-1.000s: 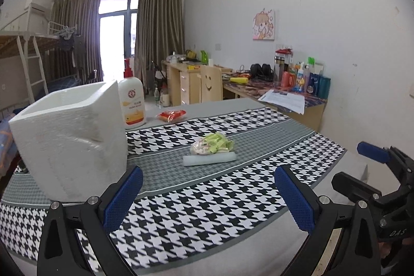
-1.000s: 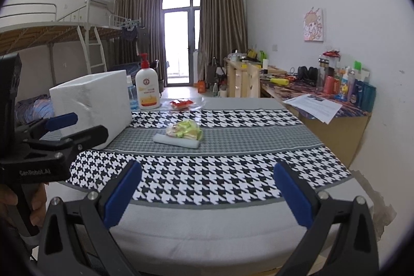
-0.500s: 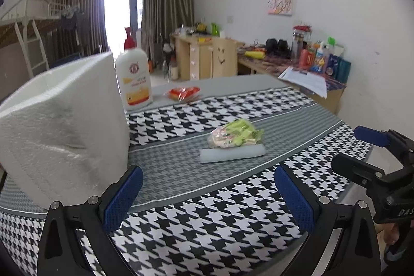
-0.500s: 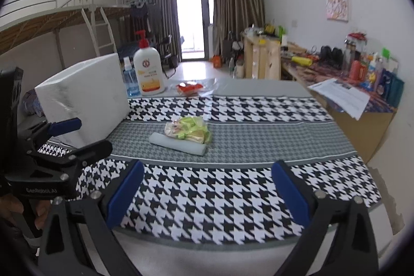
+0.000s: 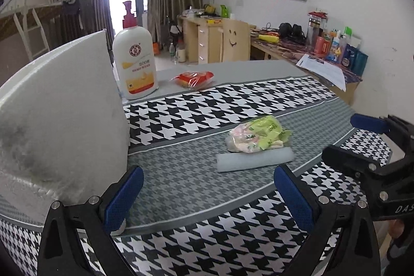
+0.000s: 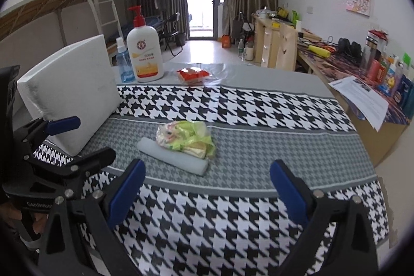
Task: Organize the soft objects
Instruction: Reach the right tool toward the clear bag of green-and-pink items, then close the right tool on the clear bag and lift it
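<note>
The left gripper (image 5: 205, 194) sat at the bottom of its own view with its blue-padded jaws spread wide and nothing between them; in the right wrist view it showed at the left edge, where white lettering on its black body began "GenRobot", the end cut off. The right gripper (image 6: 207, 189) was likewise wide apart and empty at the bottom of its frame, and in the left wrist view, at the right edge, its body carried the letters "DAS".

The soft things lay near the middle of both frames on the grey band of the houndstooth tablecloth (image 6: 258, 110): a clear bag of green and pink packets (image 6: 185, 139) resting against a pale foam strip (image 6: 173, 155), ahead of both grippers and touched by neither. A white foam box (image 5: 59, 120) filled the left of the left wrist view, close beside that gripper's left finger.

Toward the upper left stood a white pump bottle (image 6: 145, 56) with a red pump, a round red emblem and an orange lower label; its print was too small to read. A small blue spray bottle (image 6: 124, 64) stood beside it, and a red packet (image 6: 192, 74) lay to its right
</note>
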A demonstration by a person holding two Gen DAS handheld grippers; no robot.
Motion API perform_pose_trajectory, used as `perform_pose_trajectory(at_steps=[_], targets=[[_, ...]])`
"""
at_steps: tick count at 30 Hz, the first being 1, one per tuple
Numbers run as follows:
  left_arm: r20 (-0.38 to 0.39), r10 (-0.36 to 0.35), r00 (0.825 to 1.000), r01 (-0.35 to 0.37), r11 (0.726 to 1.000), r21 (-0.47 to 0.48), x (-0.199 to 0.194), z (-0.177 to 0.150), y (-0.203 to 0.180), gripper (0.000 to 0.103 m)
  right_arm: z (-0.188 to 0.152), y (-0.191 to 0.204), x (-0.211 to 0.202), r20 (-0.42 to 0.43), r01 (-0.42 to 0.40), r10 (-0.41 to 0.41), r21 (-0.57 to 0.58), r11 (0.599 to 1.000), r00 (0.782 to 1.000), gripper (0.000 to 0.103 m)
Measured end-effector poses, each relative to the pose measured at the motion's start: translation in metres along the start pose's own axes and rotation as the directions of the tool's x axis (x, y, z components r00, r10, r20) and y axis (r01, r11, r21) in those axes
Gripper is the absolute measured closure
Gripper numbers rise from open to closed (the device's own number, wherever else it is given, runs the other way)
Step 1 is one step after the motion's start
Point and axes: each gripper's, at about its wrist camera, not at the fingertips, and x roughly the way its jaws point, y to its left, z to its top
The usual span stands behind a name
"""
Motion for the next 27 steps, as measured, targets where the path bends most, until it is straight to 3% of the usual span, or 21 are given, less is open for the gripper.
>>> perform_pose_trajectory(at_steps=[6,9,27], targets=[[0.008,0.034,0.999,-0.034,0.999,0.019,0.009,0.002,-0.001,0.004,0.012,-0.007,0.023,-0.067,-0.063,0.063,0.006,0.998,0.996,0.014],[-0.018,-0.012,1.000,0.012,1.000,0.020,0.015,-0.001,-0.001,0.004,0.017,-0.011,0.033,-0.092,-0.062,0.062,0.004,0.998,0.994,0.017],[-0.036,-0.094,0.995,0.095,0.995,0.016,0.019,-0.002,0.002,0.007,0.041,0.003,0.090,-0.221,-0.149,0.132,-0.058,0.987,0.966,0.021]])
